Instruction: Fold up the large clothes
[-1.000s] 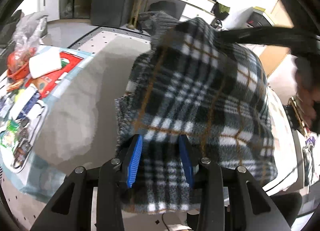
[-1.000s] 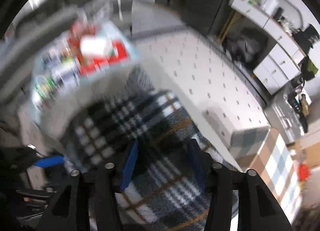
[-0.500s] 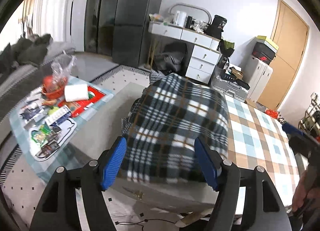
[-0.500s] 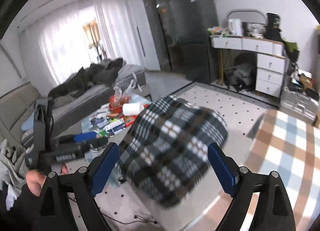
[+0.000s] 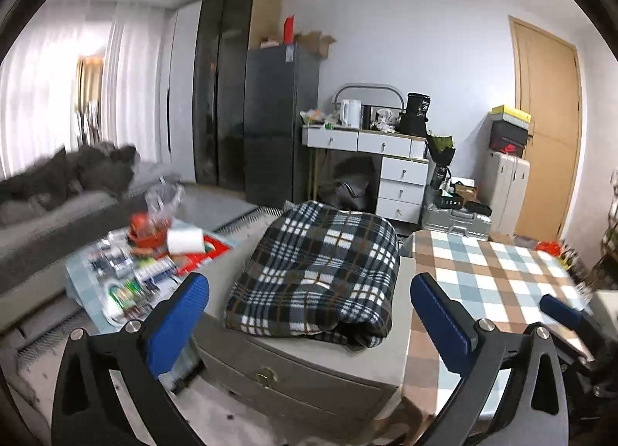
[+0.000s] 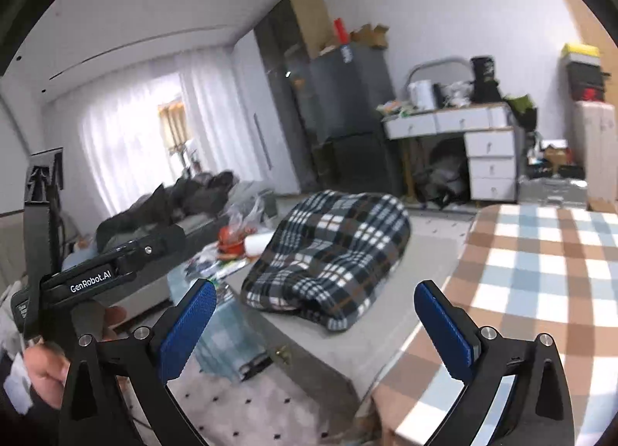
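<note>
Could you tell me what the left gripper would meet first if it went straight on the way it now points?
Probably the folded plaid garment on the grey cabinet: it lies straight ahead of the open left gripper, though depth is hard to judge.

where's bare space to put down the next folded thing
The checked tablecloth right of the folded plaid blanket looks bare. A grey strip of the cabinet top runs in front of the blanket. Left is crowded: the mat of small items, a paper roll.

A folded plaid blanket (image 5: 320,272) lies on the grey cabinet (image 5: 293,365).
</note>
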Motion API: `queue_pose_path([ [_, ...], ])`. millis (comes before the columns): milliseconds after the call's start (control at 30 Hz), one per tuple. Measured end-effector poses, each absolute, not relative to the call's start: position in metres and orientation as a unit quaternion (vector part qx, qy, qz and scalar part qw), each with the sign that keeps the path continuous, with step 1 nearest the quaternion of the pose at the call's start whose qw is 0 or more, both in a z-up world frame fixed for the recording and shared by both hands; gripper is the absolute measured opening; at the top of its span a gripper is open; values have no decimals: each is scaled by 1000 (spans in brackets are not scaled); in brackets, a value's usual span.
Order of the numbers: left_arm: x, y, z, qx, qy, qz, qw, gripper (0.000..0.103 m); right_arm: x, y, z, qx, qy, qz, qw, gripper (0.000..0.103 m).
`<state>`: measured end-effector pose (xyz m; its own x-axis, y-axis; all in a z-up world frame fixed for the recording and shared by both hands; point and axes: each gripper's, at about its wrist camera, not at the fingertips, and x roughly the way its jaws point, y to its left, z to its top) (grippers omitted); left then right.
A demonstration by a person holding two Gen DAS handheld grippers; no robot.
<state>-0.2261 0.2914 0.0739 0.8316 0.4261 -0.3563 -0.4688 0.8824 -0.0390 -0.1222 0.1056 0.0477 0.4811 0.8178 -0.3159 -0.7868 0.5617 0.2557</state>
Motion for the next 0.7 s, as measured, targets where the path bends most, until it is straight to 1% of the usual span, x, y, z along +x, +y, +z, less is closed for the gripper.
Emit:
queue_pose_path([
  [200,-217,277,73,-36,186,218,958,102,-135,95,52,20,186,450,873,103],
  [333,-216,270,72,-14,191,224,956,102,-133,87,50,38,193,446,873,103],
  [700,-235,263,73,-32,181,228,956,102,-142,81,48,43,191,443,875,103],
])
